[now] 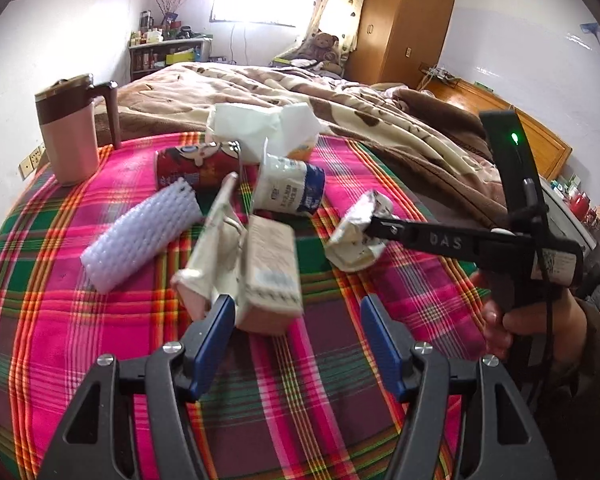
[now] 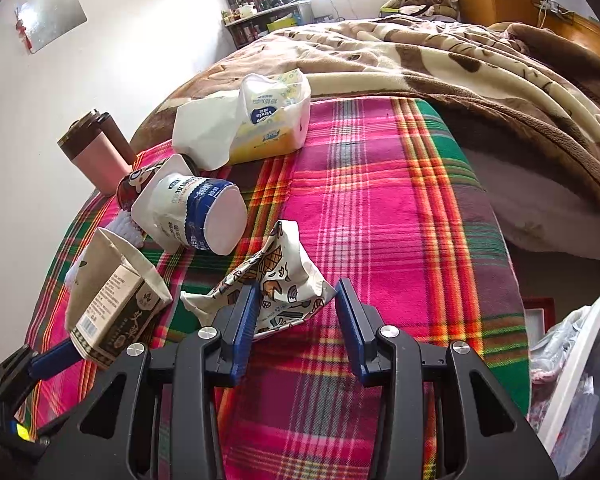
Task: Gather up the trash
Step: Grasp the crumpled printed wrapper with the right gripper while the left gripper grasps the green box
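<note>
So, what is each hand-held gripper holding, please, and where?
Right hand-held gripper pinches the crumpled printed paper wrapper by its near end; left hand-held gripper only touches the beige cardboard carton.

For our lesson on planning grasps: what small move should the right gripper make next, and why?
Probably lift the right gripper straight up a little. Its pads look closed on the crumpled patterned wrapper, which seems to rest on the plaid cloth. The yogurt cup lies close, so rising first should avoid dragging into it.
</note>
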Tool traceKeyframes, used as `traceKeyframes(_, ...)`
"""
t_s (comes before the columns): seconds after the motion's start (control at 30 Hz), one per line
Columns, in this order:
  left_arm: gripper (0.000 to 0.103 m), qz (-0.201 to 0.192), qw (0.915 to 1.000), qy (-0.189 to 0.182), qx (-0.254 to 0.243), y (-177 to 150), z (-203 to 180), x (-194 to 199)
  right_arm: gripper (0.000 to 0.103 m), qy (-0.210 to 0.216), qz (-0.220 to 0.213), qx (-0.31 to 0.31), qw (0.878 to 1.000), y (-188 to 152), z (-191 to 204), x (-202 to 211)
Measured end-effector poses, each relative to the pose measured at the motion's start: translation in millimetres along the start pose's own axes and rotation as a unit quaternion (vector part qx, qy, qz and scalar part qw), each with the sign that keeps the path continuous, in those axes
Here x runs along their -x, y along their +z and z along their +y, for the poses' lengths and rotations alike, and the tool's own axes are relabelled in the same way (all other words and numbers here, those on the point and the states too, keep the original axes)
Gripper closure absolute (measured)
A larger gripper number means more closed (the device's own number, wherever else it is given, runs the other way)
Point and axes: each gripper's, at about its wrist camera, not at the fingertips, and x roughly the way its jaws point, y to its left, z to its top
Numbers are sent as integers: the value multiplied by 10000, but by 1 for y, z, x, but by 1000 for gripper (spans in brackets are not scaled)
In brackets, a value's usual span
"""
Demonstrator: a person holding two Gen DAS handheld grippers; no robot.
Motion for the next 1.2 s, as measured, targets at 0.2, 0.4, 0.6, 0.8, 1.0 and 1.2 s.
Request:
traceKeyframes(0.2, 36, -196, 9995, 223, 48, 11, 4, 3, 63, -21, -31, -71, 10000, -5, -7, 8)
traceKeyframes(0.4, 36, -164, 9993, 216, -250, 10, -11, -1, 63, -37, -81, -157, 9998, -8, -15, 14)
traceKeyframes(0.6, 36, 83, 9994, 141, -321, 8, -21, -21, 63, -72, -116, -221, 9997, -14, -24, 21)
traceKeyframes(0.8, 36, 445, 9984, 247, -248, 5, -18, -50, 63, -68, -110, -269, 9996, -18, -28, 24)
traceKeyframes(1.0, 42, 472, 9982, 194, -326, 9, -24, -56, 63, -49, -91, -239, 9997, -20, -29, 26)
traceKeyframes(1.2, 69, 588, 9975, 229, -304, 9, -29, -60, 63, -56, -118, -218, 9997, -22, -30, 30)
